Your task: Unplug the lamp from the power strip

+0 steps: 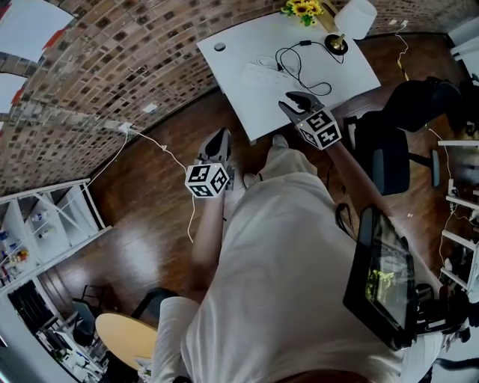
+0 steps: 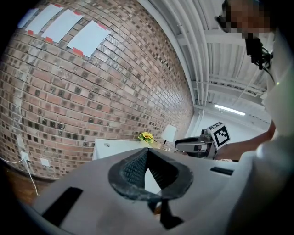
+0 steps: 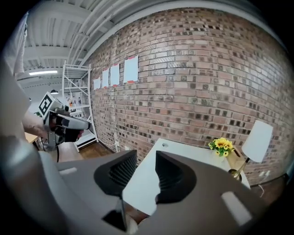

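The lamp (image 1: 355,16) with its white shade stands at the far corner of the white table (image 1: 239,45), and it also shows in the right gripper view as the lamp (image 3: 257,140). Its black cord (image 1: 298,73) loops across the tabletop to a white power strip (image 1: 262,72), which is faint against the table. My right gripper (image 1: 294,102) hovers over the table's near edge, short of the strip; it is the gripper (image 3: 146,158) whose jaws stand open and empty. My left gripper (image 1: 222,136) hangs over the floor left of the table, and its tips (image 2: 147,151) meet, with nothing held.
Yellow flowers (image 1: 303,9) stand beside the lamp. A black office chair (image 1: 389,149) is right of the table. A white wire (image 1: 161,149) trails over the wooden floor from a wall socket. White shelves (image 1: 45,224) stand at left, and a round stool (image 1: 127,336) behind.
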`<state>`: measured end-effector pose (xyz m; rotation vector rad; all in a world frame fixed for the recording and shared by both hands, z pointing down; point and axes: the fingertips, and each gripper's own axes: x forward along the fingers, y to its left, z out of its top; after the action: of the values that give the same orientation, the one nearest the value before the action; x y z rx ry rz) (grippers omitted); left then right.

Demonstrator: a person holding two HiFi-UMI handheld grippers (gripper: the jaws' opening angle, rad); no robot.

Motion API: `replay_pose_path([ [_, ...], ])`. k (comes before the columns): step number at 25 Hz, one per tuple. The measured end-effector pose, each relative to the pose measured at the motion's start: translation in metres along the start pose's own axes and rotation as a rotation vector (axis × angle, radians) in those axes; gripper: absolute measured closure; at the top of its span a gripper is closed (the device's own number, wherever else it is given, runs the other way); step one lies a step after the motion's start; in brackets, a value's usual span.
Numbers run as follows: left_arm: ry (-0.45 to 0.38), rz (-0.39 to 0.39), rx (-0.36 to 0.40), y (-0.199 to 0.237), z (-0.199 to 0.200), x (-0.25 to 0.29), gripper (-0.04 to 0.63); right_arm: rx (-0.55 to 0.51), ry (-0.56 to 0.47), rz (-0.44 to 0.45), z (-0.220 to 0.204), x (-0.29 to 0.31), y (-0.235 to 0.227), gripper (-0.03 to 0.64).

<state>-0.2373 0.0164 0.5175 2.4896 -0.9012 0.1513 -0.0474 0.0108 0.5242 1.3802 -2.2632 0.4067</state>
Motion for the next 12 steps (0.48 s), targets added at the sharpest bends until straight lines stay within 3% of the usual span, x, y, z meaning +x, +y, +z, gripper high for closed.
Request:
replay_pose_path([
  [6,-0.034,0.034,0.025,-0.008,0.006,-0.012,0.594,-0.014,0.010,0.013,0.001,-0.004,-0.008,0.500],
  [12,-0.024,0.079,0.002,-0.027,-0.012,-0.024,0.594,-0.024,-0.026,0.052,0.003,-0.017,-0.013,0.502],
])
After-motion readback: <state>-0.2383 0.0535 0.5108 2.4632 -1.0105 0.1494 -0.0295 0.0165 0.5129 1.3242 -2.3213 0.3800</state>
